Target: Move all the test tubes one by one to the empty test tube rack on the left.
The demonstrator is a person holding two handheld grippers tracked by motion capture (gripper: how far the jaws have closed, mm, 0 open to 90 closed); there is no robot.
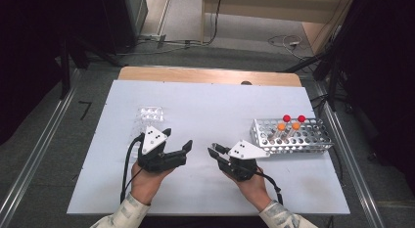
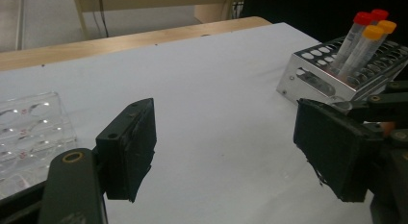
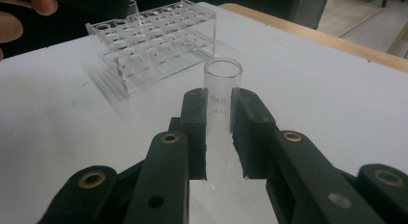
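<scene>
My right gripper (image 1: 215, 149) is shut on a clear, uncapped glass tube (image 3: 222, 89), which stands upright between its pads (image 3: 195, 118) with the open mouth above the jaws. My left gripper (image 1: 179, 138) is open a little to the left of it, with nothing between its jaws (image 2: 223, 152). A clear plastic rack (image 1: 149, 114) stands just beyond the left gripper, also visible as the rack (image 3: 154, 41) ahead of the held tube. At the right is a metal rack (image 1: 313, 142) holding two red-capped tubes (image 1: 287, 118) and two orange-capped tubes (image 1: 281, 126).
A white sheet (image 1: 210, 105) covers the table, with a wooden edge (image 1: 205, 75) at the far side. The metal rack (image 2: 308, 75) lies to the right of the left gripper, with the right gripper's tip (image 2: 380, 106) in front of it. Cables lie on the floor beyond.
</scene>
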